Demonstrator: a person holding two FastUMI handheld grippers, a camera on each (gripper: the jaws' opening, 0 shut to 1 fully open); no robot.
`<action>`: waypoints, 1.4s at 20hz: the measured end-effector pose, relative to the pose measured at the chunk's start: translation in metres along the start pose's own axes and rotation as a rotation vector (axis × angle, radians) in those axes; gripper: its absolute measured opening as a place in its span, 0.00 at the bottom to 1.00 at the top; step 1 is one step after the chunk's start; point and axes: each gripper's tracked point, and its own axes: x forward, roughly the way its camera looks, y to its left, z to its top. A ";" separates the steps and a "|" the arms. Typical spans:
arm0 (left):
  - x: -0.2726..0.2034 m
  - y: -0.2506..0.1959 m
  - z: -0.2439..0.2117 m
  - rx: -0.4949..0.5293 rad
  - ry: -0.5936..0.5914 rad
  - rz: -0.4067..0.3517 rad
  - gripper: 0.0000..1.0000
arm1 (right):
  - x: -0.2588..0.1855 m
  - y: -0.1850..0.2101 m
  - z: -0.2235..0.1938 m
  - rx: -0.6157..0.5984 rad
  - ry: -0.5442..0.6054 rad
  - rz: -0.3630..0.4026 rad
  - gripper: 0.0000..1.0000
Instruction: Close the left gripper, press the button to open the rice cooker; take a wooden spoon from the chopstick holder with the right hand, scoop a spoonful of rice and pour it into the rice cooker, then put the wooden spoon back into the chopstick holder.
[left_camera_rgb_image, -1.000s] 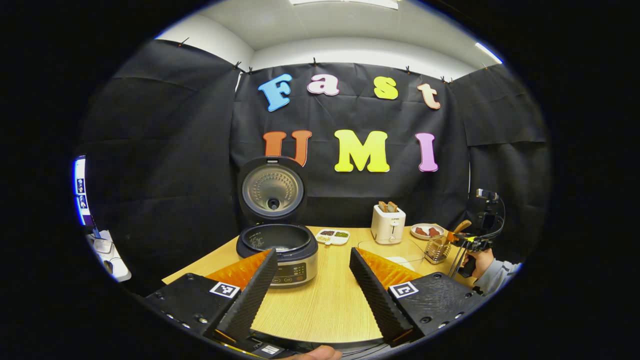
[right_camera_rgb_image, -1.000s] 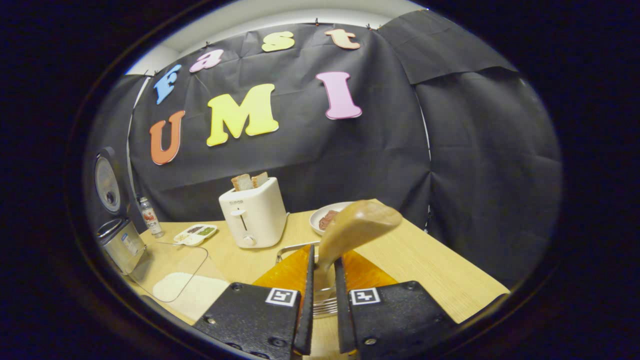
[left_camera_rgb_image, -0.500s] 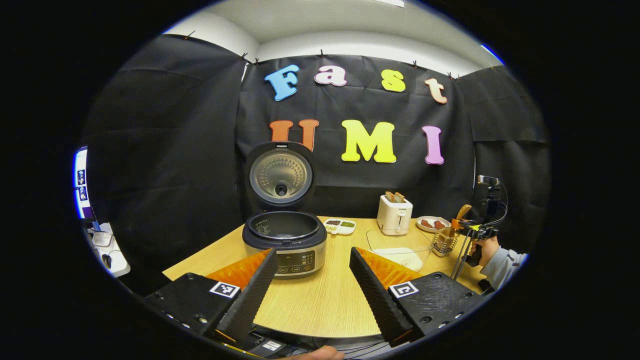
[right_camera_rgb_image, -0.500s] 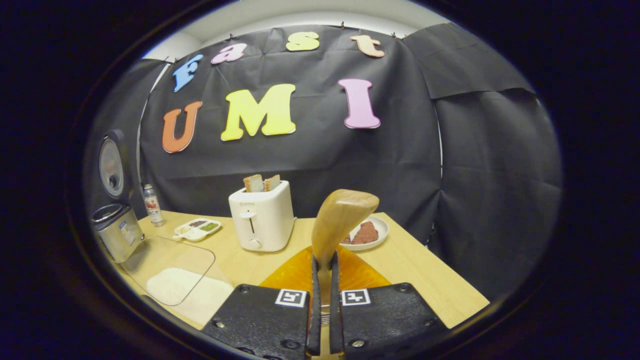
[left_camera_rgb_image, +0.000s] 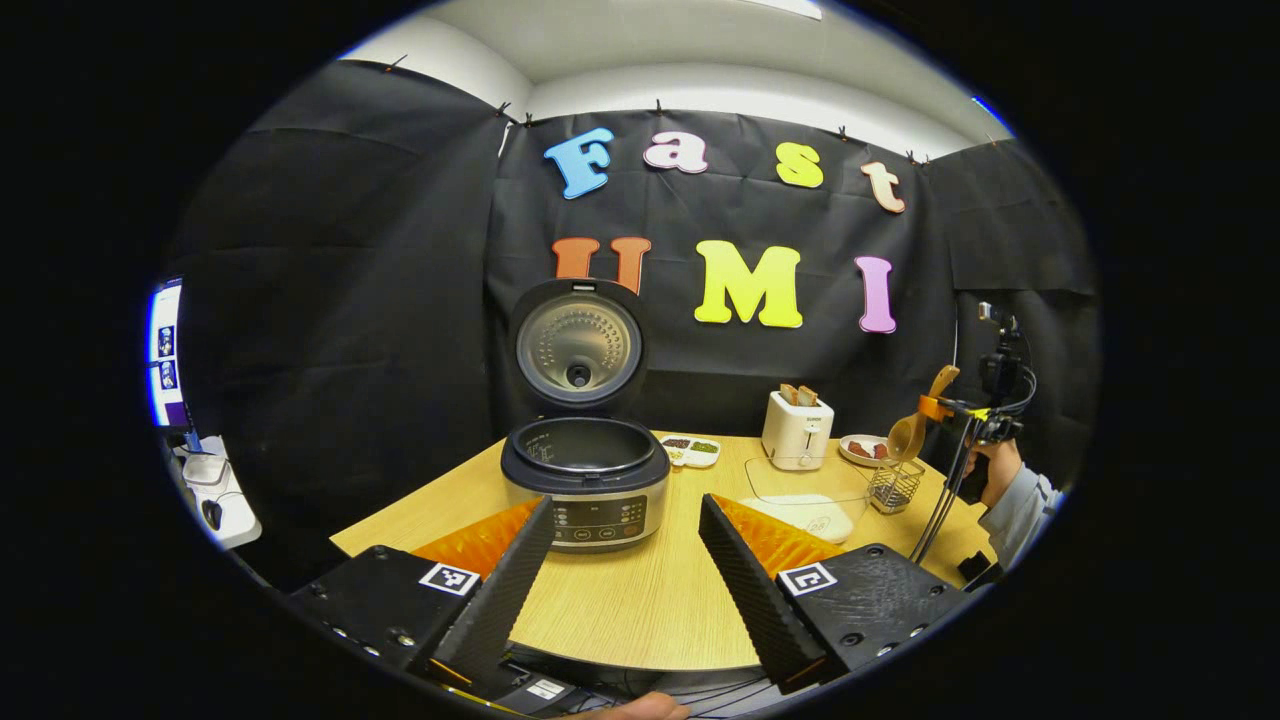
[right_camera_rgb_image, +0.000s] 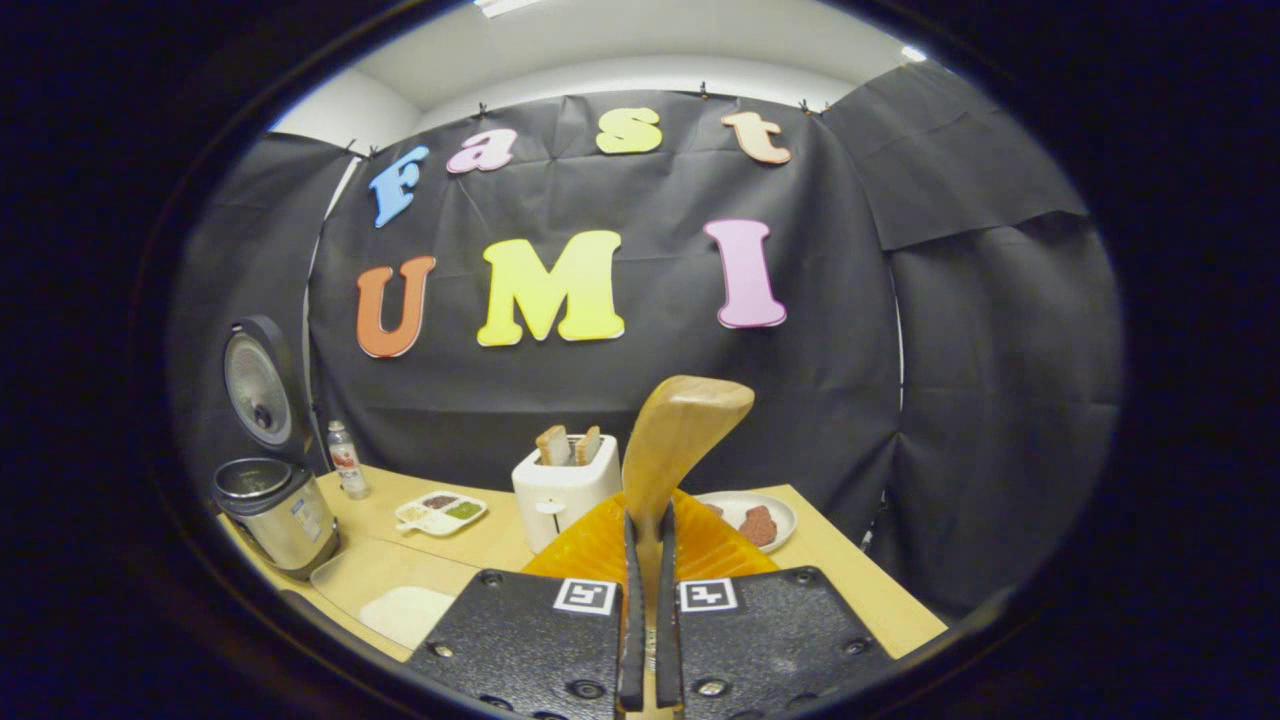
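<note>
the right gripper is squeezing the wooden spoon low in the middle of its view, so it should be going slowly down to the rice at lower left, while the left gripper is waiting wide open before the open rice cooker.

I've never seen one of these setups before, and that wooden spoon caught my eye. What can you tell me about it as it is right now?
The wooden spoon is pale, smooth wood with a rounded bowl and a narrowing handle. The right gripper is shut on its handle, both fingers pressing it, so the bowl stands up and leans a little to one side. In the left gripper view the spoon hangs in the air above the wire chopstick holder, clear of it, with nothing seen in its bowl.
</note>
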 end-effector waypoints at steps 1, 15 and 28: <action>-0.002 0.004 0.000 -0.003 -0.001 0.004 0.93 | -0.002 0.008 0.005 -0.008 0.000 0.008 0.10; -0.008 0.031 -0.025 0.016 0.039 0.048 0.93 | -0.009 0.140 -0.044 0.093 0.214 0.231 0.10; 0.002 0.033 -0.047 -0.032 0.077 0.043 0.94 | -0.009 0.190 -0.136 0.136 0.313 0.328 0.10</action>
